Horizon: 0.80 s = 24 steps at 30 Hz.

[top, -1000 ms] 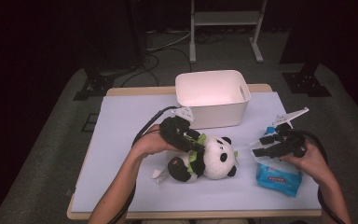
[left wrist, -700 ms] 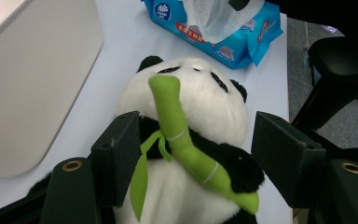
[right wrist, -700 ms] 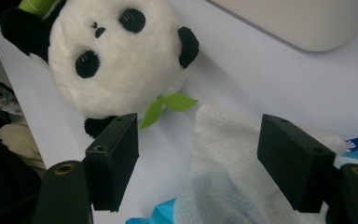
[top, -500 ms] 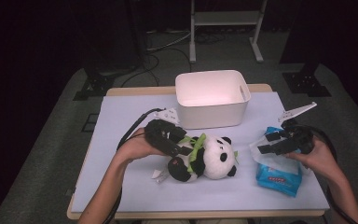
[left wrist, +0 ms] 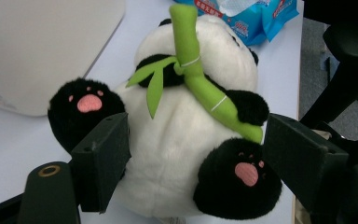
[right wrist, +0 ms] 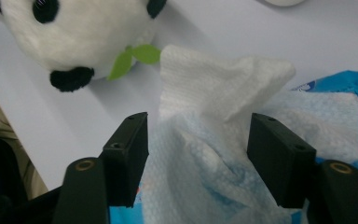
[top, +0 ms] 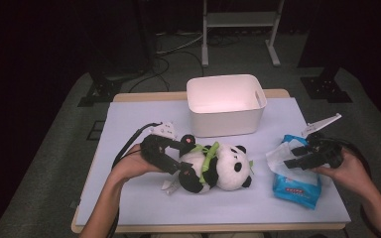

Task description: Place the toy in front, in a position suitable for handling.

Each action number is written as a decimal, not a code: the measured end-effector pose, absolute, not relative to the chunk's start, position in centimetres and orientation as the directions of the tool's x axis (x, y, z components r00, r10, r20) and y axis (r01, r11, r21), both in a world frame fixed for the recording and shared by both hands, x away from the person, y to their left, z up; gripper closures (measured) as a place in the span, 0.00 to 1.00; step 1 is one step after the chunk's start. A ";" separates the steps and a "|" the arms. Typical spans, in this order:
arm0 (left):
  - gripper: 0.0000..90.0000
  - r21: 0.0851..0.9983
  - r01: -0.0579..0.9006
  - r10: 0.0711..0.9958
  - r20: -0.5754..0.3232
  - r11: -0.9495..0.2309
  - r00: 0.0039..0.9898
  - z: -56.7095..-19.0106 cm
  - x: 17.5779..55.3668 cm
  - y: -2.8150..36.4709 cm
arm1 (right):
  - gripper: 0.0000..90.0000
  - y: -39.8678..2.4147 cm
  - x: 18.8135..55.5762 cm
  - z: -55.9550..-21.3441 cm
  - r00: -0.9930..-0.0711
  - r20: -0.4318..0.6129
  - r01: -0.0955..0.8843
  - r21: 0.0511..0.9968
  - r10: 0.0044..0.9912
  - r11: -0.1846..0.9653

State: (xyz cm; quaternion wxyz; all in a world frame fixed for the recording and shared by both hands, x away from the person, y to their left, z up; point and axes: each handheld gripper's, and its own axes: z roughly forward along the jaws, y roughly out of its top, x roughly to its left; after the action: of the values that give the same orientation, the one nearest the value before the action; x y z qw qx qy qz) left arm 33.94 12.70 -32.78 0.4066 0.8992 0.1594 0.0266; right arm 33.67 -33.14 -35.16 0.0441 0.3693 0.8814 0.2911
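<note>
wipe pack (right wrist: 345, 88) half hidden under loose wipe (right wrist: 214, 93).

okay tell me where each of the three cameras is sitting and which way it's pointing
High view: above the person's side, facing forward and down on the table; both forearms, left gripper, right gripper show.
Left gripper view: on the left gripper, looking between its open jaws at the panda.
Right gripper view: on the right gripper, jaws around the wipe.
Both gripper views share the panda and the wipes pack.
</note>
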 end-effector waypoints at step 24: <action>0.23 0.780 0.289 0.297 -0.139 -0.555 0.945 -35.9 33.0 13.5 | 0.94 -32.5 33.5 -37.1 -0.697 0.008 0.625 0.497 0.717 0.602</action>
State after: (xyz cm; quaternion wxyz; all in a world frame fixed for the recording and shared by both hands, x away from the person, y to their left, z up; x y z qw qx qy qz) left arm 32.96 13.54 -35.95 0.4416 0.8817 0.1662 0.0047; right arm 33.51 -32.45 -37.11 0.0965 0.3770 0.8897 0.2386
